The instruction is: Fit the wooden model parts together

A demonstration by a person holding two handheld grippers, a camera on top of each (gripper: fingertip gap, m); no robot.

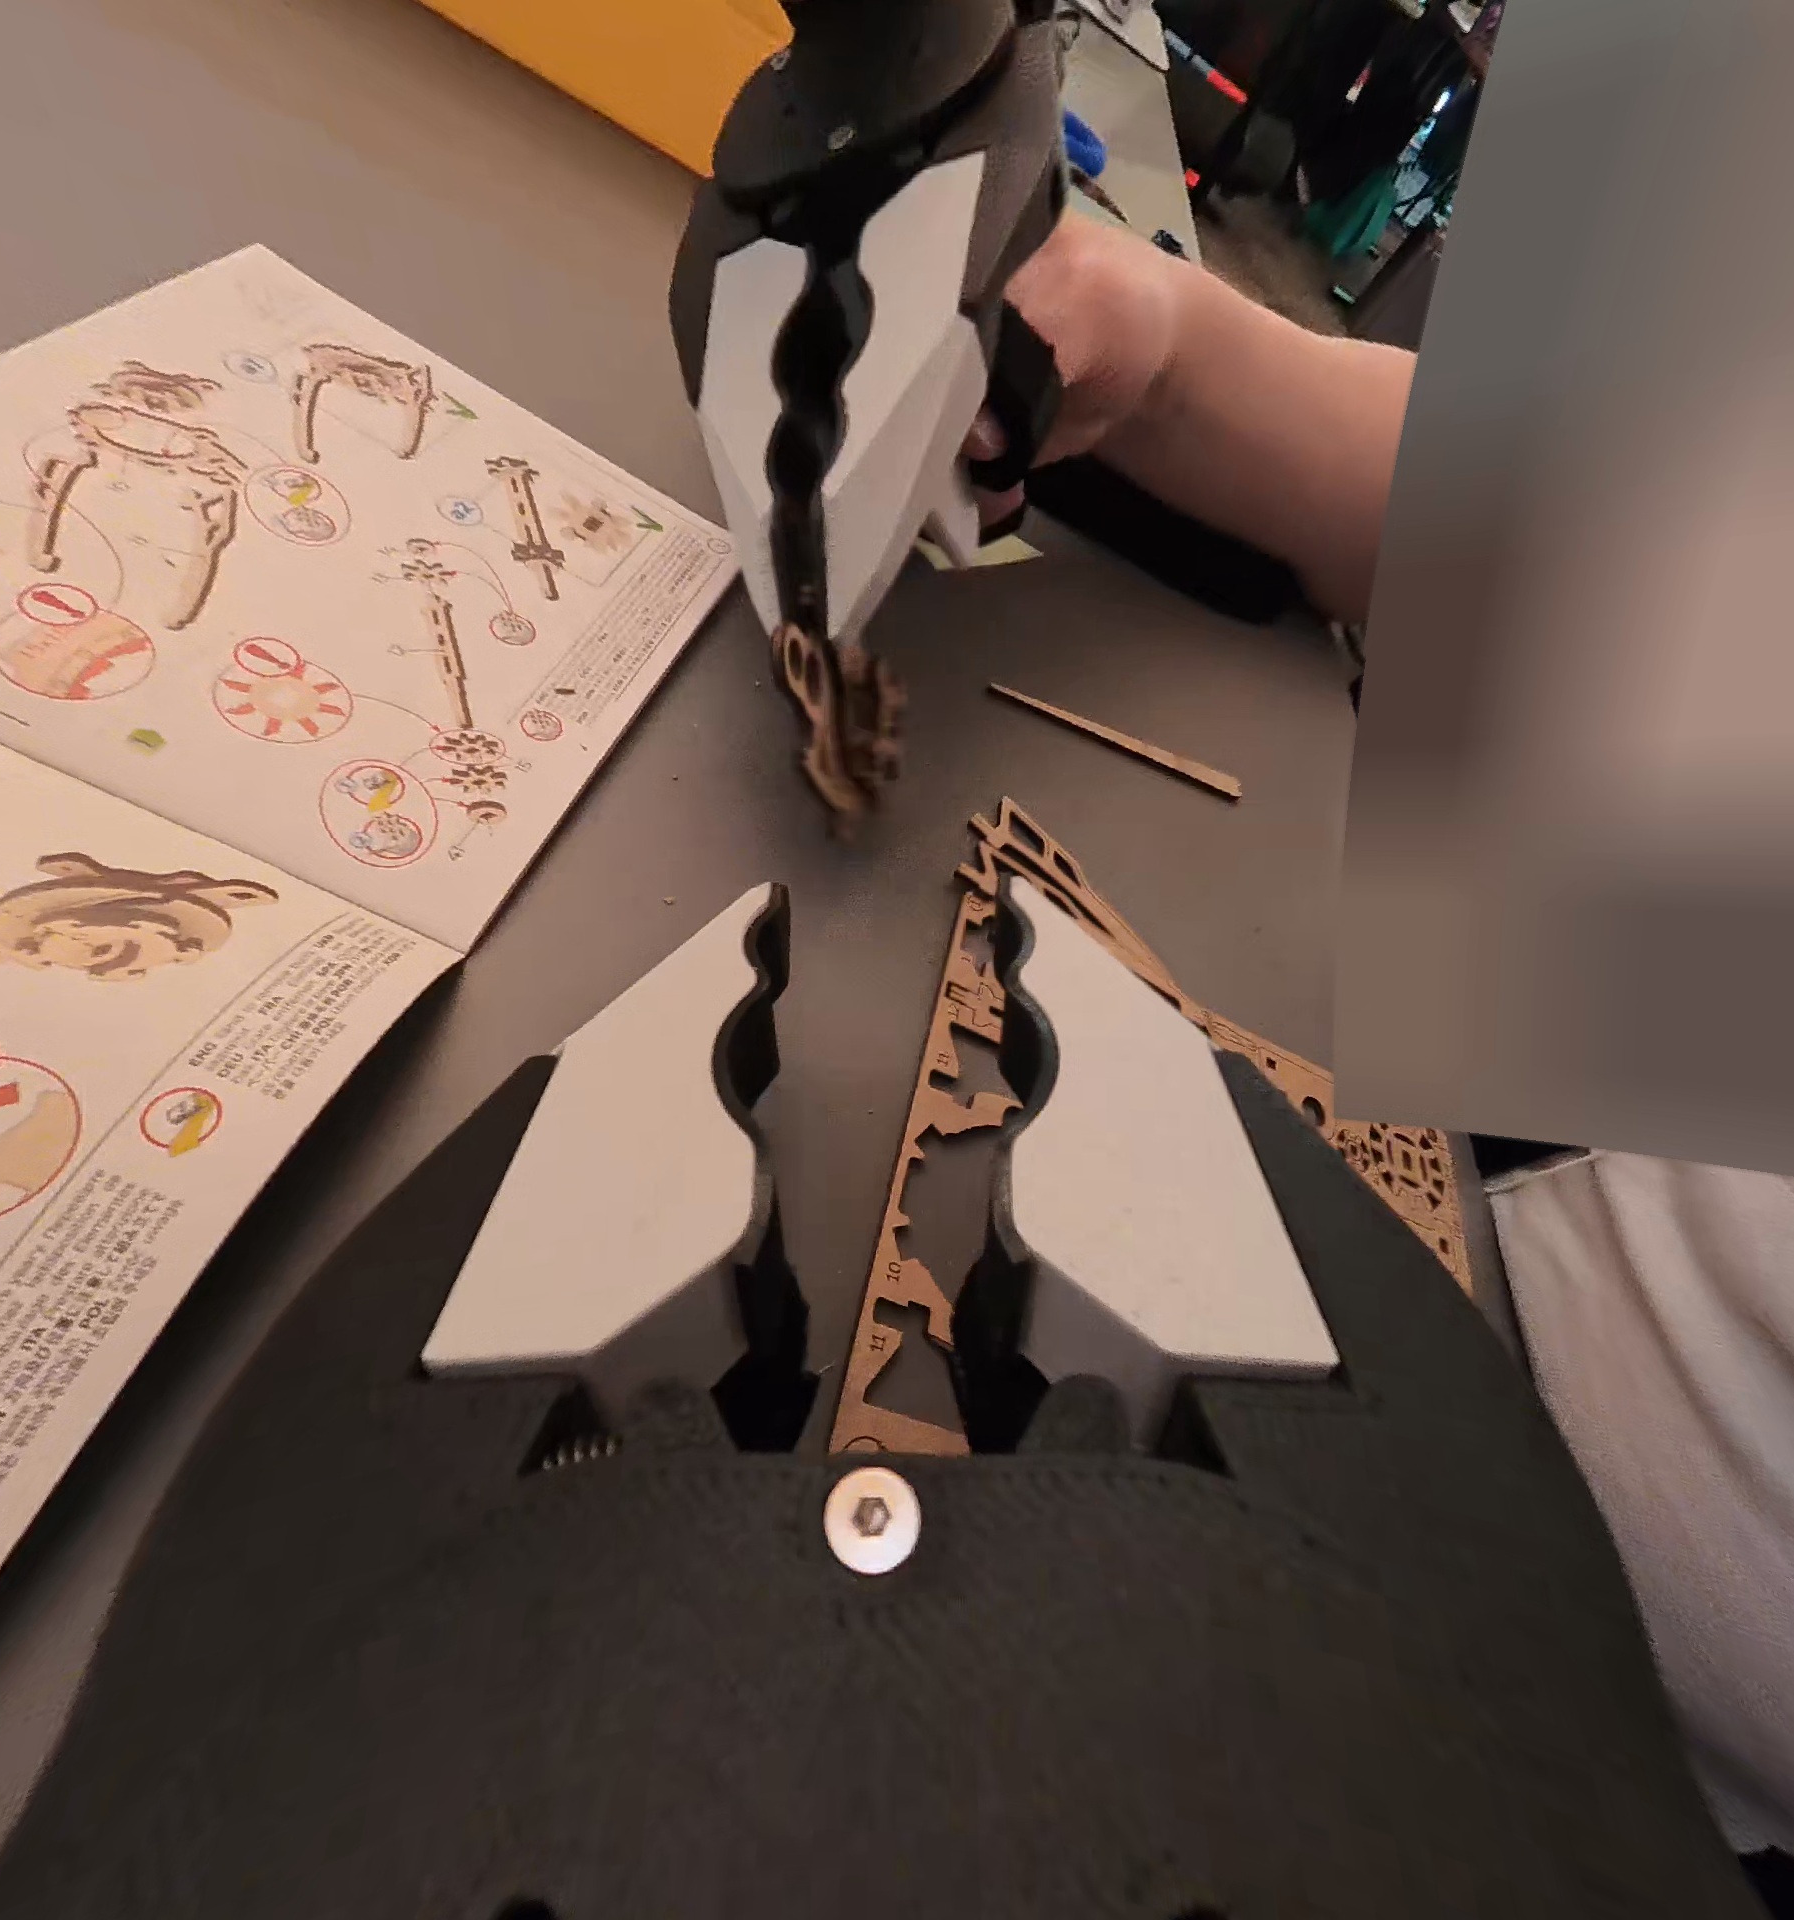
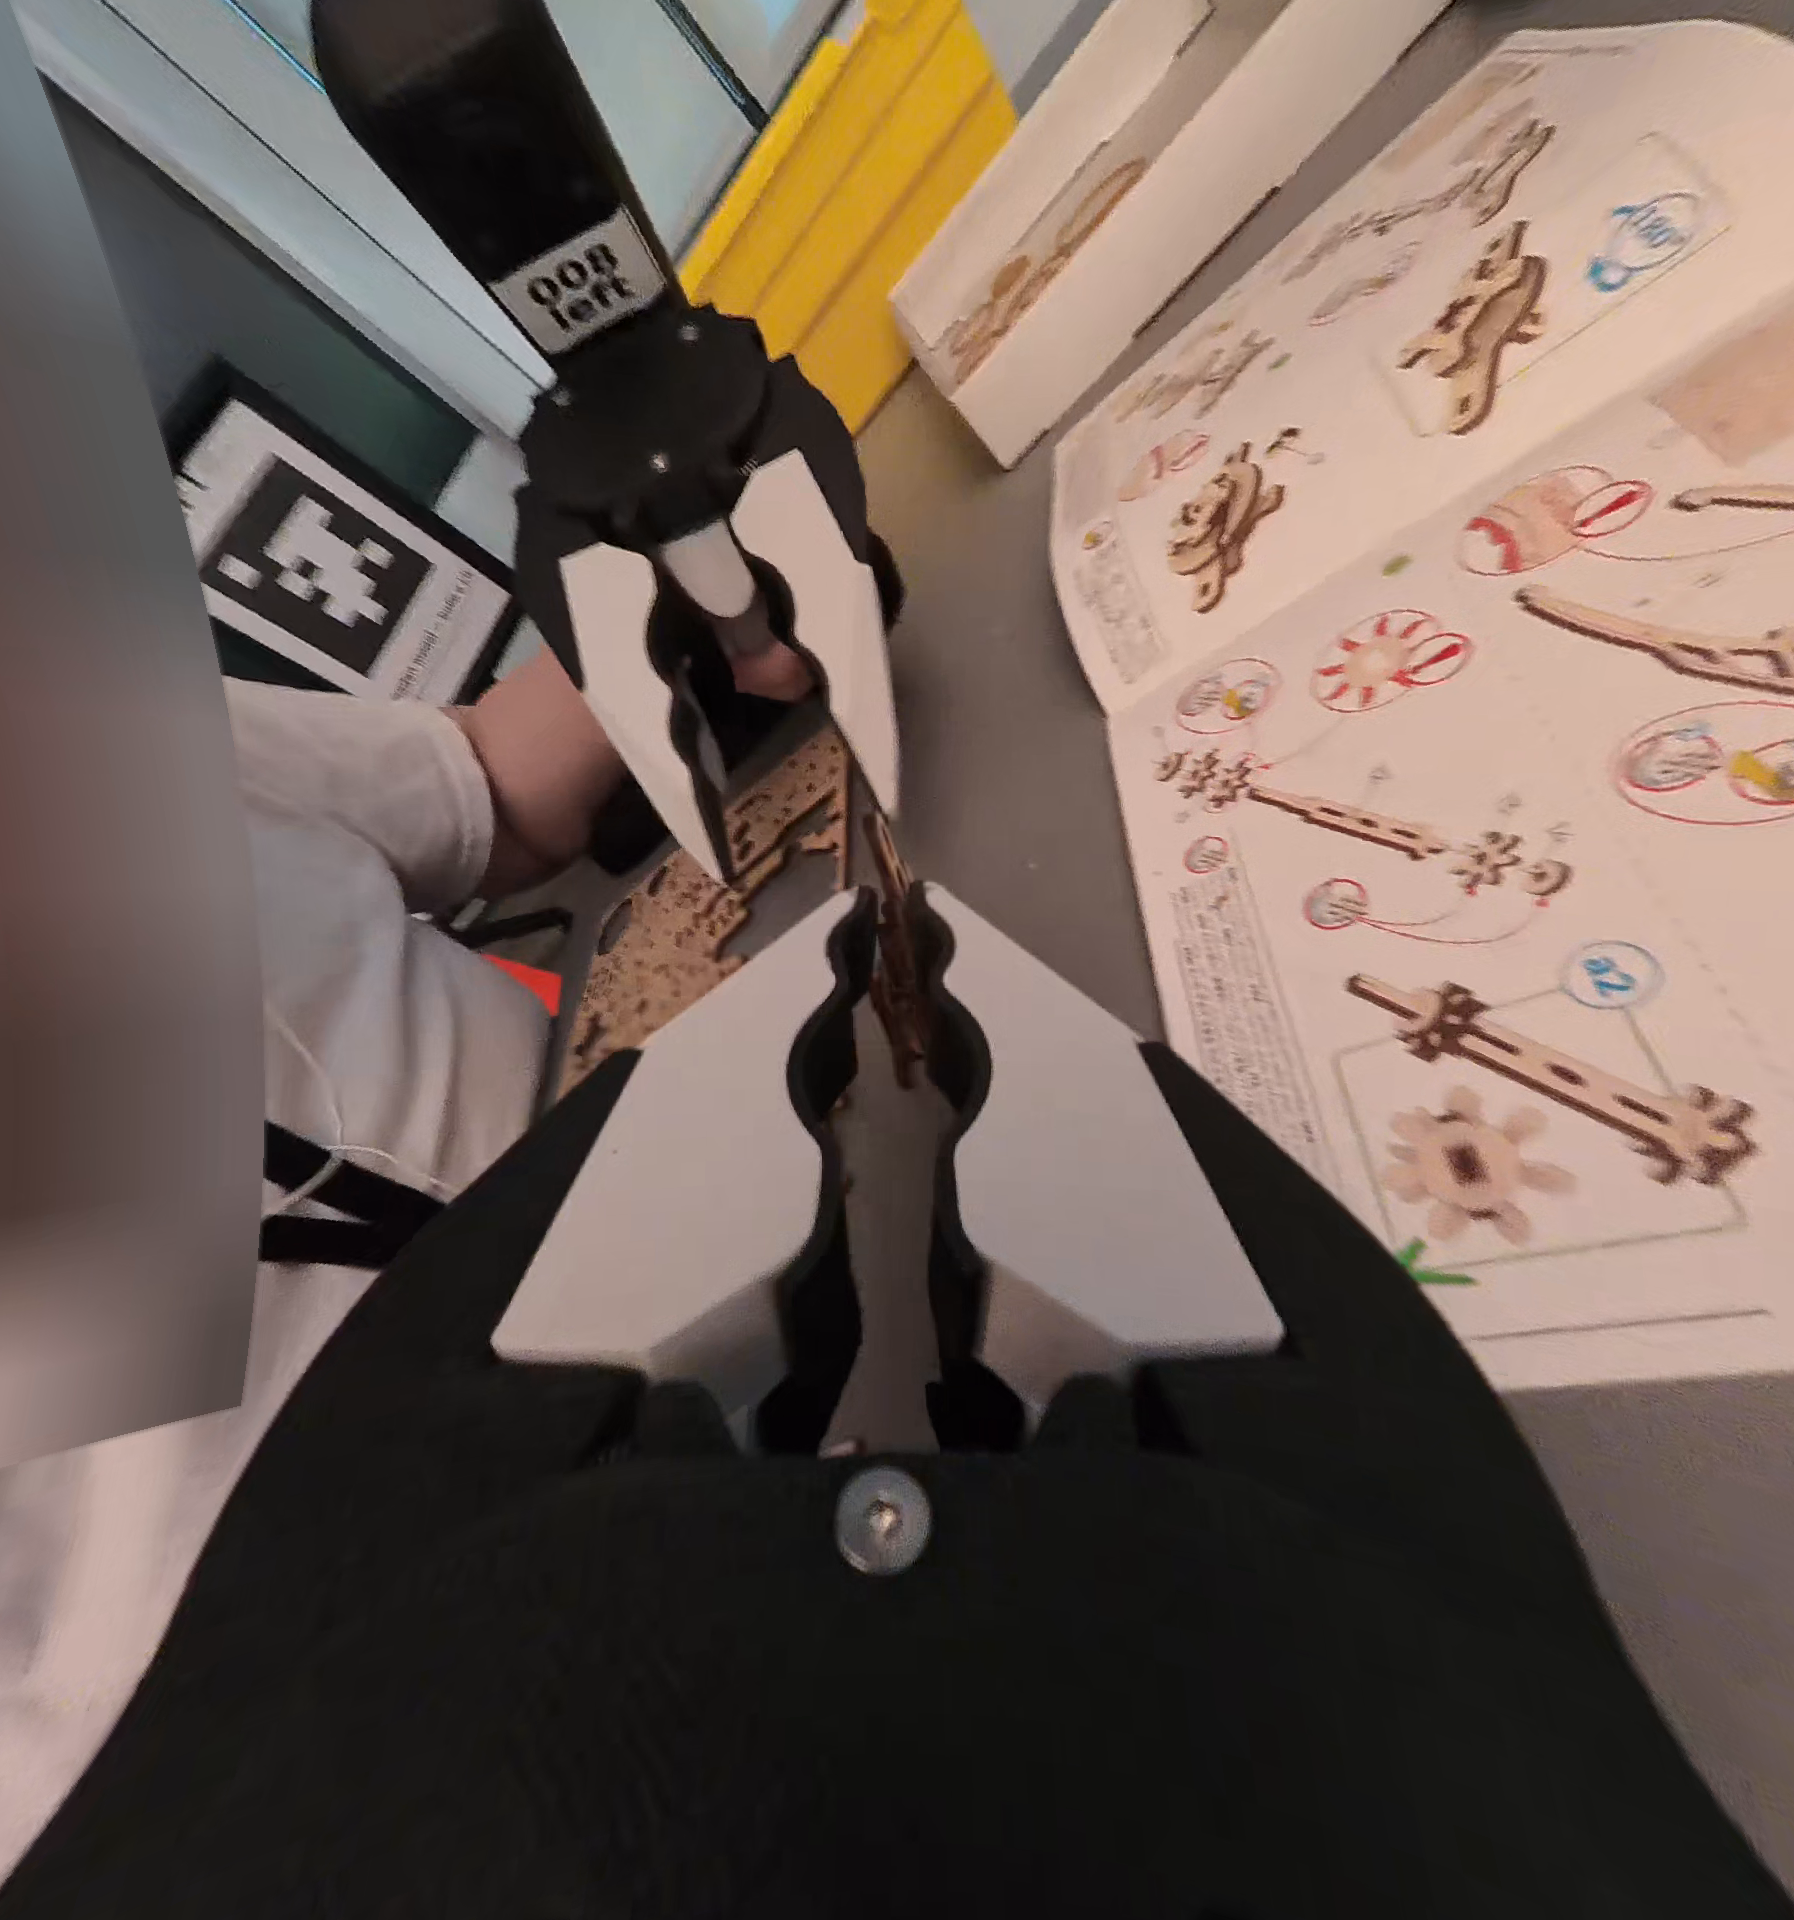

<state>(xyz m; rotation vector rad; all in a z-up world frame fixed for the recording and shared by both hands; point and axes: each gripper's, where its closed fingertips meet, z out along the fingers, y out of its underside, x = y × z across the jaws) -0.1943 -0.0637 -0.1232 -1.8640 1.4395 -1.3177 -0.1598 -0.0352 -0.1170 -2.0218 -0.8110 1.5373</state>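
1. Nearest, low in the left wrist view, my left gripper [image 1: 893,914] gapes wide, empty, over the punched-out wooden sheet [image 1: 960,1122].
2. My right gripper [image 2: 888,909] pinches a partly built toothed wooden piece [image 1: 841,727], frame centre.
3. Judging so: some parts joined; most fitting remains.

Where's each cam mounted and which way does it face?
Left wrist view: on the left gripper, open, facing the table, punched wooden sheet below; forearm visible.
Right wrist view: on the right gripper, shut on the wooden part, facing the person's sleeve.
Shared: each other's gripper, instruction sheet, wooden part.
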